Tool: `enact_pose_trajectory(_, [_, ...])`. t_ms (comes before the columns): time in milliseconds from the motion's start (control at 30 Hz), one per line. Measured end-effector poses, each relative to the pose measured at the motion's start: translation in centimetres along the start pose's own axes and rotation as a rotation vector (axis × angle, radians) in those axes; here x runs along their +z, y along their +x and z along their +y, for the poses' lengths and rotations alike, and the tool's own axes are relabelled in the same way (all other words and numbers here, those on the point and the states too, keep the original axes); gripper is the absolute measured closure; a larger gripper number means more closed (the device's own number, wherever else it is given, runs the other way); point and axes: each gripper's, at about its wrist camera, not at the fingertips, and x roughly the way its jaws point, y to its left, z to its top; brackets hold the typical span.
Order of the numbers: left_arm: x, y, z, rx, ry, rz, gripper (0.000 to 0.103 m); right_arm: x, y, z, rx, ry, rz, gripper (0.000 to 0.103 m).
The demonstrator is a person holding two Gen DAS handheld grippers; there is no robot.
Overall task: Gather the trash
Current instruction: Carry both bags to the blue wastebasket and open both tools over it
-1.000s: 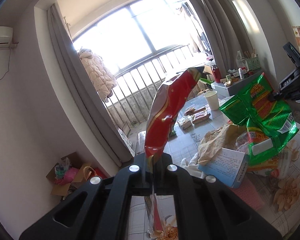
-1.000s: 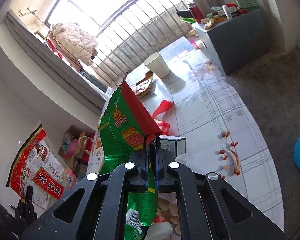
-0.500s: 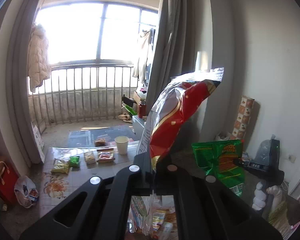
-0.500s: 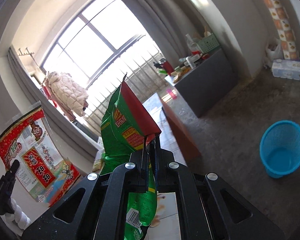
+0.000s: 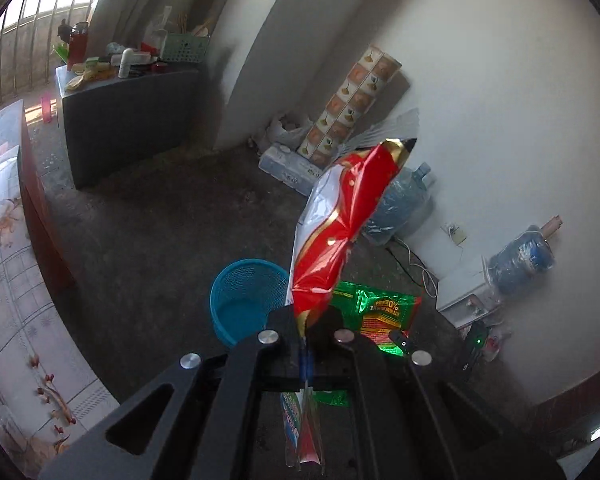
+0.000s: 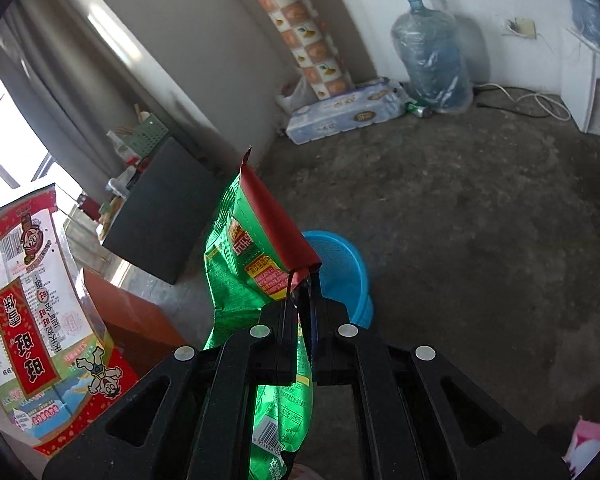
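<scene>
Both hands have swung away from the cluttered table with its flowered cloth and window behind, so that each camera now looks down at the concrete floor and the blue basket. Pinched flat between the pressed-together jaws of the left gripper is the red snack bag, which stands up stiffly from the fingers with its torn silver mouth uppermost, while a short tail hangs below the jaws. Likewise the right gripper is clamped on the green snack bag, caught near a folded red edge, with most of the wrapper drooping beneath the fingers. Gripping each bag by a thin flat part seems sensible, since empty foil crumples and slips if taken anywhere bulky. In the left view the green bag shows just beyond the basket's far rim, and in the right view the red bag hangs at the left edge, so both wrappers are near the basket yet not over its opening. Judging by this, the carry is nearly done; what remains is centring each bag above the rim before letting go.
</scene>
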Motion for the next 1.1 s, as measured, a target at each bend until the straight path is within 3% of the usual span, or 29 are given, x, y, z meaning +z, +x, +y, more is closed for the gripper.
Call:
enact_pose_trajectory(167, [0.8, 12.4, -0.4, 0.066, 0.029, 0.132, 0.103, 0.3, 6.4, -1.8, -0.097, 0.039, 0.058, 0.1])
enact_pose_trajectory(367, [2.1, 23.5, 1.3, 0.155, 0.014, 0.23, 0.101, 1.2, 12.7, -0.3, -0.169, 0.015, 0.069, 0.095])
enact_pose_trajectory(400, [2.2, 25.4, 1.5, 0.19, 0.017, 0.236, 0.099, 1.2, 13.1, 0.0, -0.172, 0.026, 0.069, 0.09])
enact_pose_trajectory(467, [1.9, 28.0, 2.2, 0.265, 0.04, 0.276, 0.067, 1.5, 15.2, 0.1, -0.138, 0.03, 0.094, 0.057])
enact_pose_trajectory(500, [1.7, 29.0, 2.5, 0.31, 0.049, 0.286, 0.06, 1.4, 16.3, 0.1, -0.14, 0.023, 0.115, 0.042])
enact_pose_trajectory(533, [1.5, 29.4, 2.9, 0.326, 0.05, 0.288, 0.059, 1.2, 16.8, 0.1, -0.15, 0.024, 0.128, 0.042])
enact_pose_trajectory(633, [0.9, 29.5, 3.9, 0.293, 0.034, 0.303, 0.059, 0.6, 18.2, -0.9, -0.138, 0.033, 0.177, 0.042])
enact_pose_trajectory(800, [0.8, 26.1, 3.9, 0.274, 0.061, 0.278, 0.059, -0.2, 18.0, -2.4, -0.149, 0.05, 0.179, 0.042])
enact_pose_trajectory(967, [1.8, 20.0, 3.0, 0.239, 0.122, 0.217, 0.059, -0.3, 18.2, -2.4, -0.143, -0.001, 0.191, 0.043])
enact_pose_trajectory(1100, [2.2, 13.7, 3.2, 0.216, 0.148, 0.181, 0.059, -0.7, 19.2, -1.7, -0.172, -0.05, 0.21, 0.049])
